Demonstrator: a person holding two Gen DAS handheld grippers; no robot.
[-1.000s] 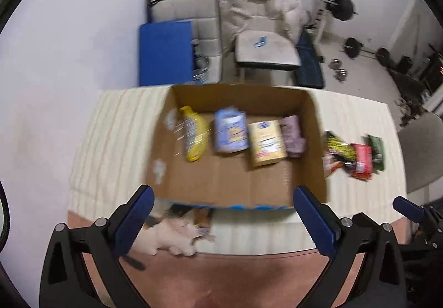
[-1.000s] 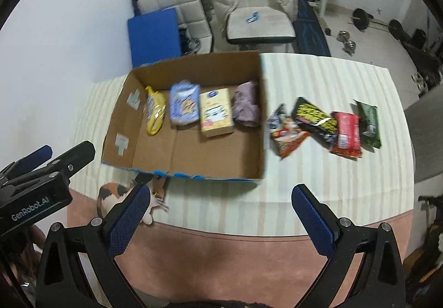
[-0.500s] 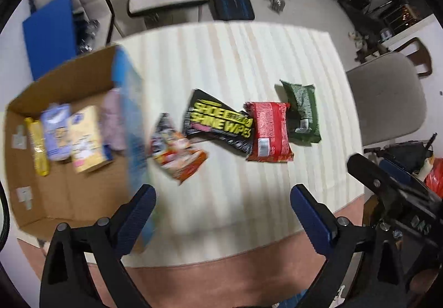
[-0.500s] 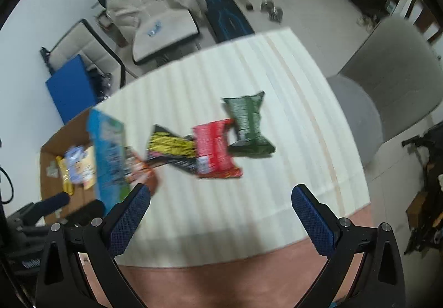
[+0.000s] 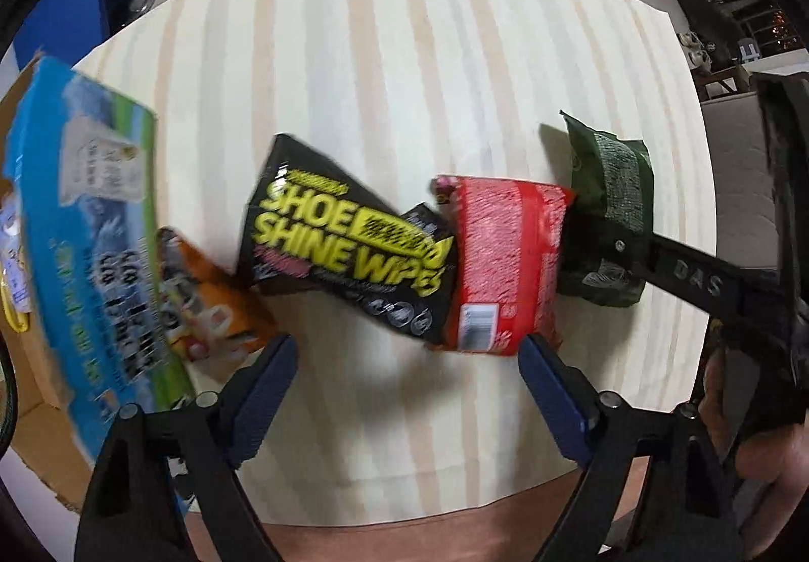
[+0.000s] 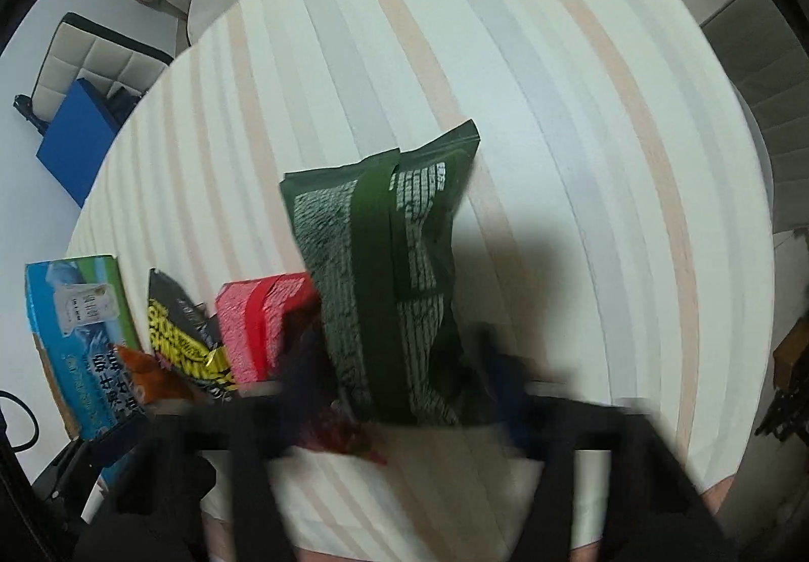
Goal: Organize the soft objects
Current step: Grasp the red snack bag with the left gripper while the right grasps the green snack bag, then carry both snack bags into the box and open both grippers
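Reaching for the dark green soft foil pack (image 6: 394, 289) with the right gripper (image 6: 399, 410)

Its blurred fingers straddled it, grip unclear; left gripper (image 5: 404, 385) hung spread, empty. Could've dragged the overlapping red pack (image 5: 505, 259).

Motion blur hides the right tool (image 6: 399, 405) fingertips around the green packet (image 6: 389, 269).

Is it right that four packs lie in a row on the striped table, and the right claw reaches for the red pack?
Not quite. The right claw reaches for the green pack, as the right wrist view shows; the red pack lies beside it. The rest holds: four packs lie in a row on the striped table.
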